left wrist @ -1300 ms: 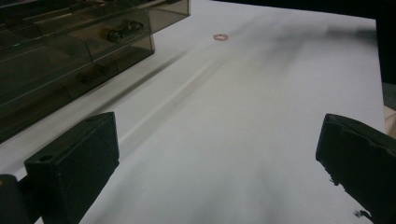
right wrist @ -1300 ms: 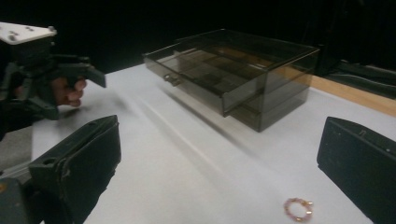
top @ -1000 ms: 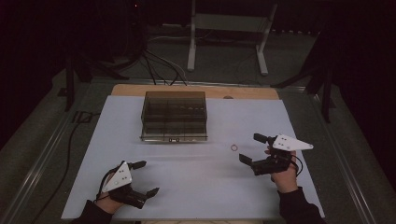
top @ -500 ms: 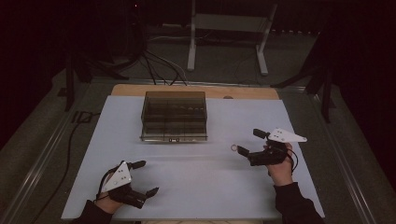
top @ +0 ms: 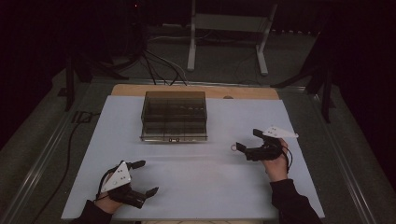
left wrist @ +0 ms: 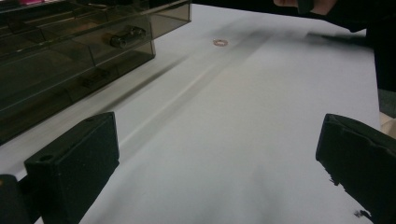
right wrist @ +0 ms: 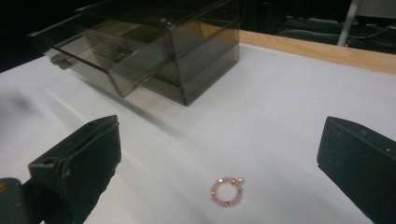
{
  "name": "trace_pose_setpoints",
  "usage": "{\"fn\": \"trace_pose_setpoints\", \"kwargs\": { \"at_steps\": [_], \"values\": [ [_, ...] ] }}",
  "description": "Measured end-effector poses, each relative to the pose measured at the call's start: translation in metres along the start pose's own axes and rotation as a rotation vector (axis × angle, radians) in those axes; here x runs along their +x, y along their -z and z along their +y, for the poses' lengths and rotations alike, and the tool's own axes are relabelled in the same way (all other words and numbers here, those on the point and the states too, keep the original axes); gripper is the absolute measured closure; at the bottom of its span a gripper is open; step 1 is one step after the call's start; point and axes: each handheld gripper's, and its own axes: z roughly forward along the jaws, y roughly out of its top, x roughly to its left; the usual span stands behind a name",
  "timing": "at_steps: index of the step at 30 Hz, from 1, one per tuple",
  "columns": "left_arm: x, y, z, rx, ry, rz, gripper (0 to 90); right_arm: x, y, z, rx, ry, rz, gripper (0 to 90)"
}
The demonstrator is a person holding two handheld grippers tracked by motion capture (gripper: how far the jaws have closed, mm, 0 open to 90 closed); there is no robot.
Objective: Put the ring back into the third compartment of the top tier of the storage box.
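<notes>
A small pink bead ring [right wrist: 226, 191] with gold beads lies flat on the white table cover [top: 196, 186]. In the high view the ring [top: 233, 148] sits just left of my right gripper [top: 249, 140], whose open jaws point left at it. From the right gripper view the ring lies between and slightly ahead of the wide-open jaws. My left gripper [top: 144, 178] rests near the front left edge, open and holding nothing. The ring [left wrist: 220, 42] appears far off in the left gripper view.
A smoky transparent drawer box [top: 174, 115] stands at the middle back of the cover; its compartments hold small items [left wrist: 123, 36]. One drawer [right wrist: 100, 56] is pulled partly out. A wooden table edge [top: 196, 91] runs behind it. Stands and cables fill the dark floor beyond.
My right gripper has moved left and slightly forward toward the ring, closing the gap to it. The left gripper has stayed in place.
</notes>
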Motion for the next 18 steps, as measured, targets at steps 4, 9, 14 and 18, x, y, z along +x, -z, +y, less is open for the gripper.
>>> {"fn": "trace_pose_setpoints", "kwargs": {
  "at_steps": [4,9,14,18],
  "values": [
    [0.000,0.000,0.000,0.002,-0.003,0.002,0.6,-0.004,-0.006,-0.002,0.019,-0.003,-0.017,3.4],
    [0.000,0.000,0.000,0.003,0.000,0.003,0.6,-0.009,-0.013,-0.006,0.037,-0.006,-0.041,4.4],
    [0.000,0.000,0.000,0.001,-0.002,0.003,0.6,-0.013,-0.017,-0.008,0.048,-0.017,-0.065,6.9],
    [0.000,0.000,0.000,0.000,0.002,0.001,0.6,-0.012,-0.020,-0.010,0.074,-0.010,-0.080,7.3]
  ]
}}
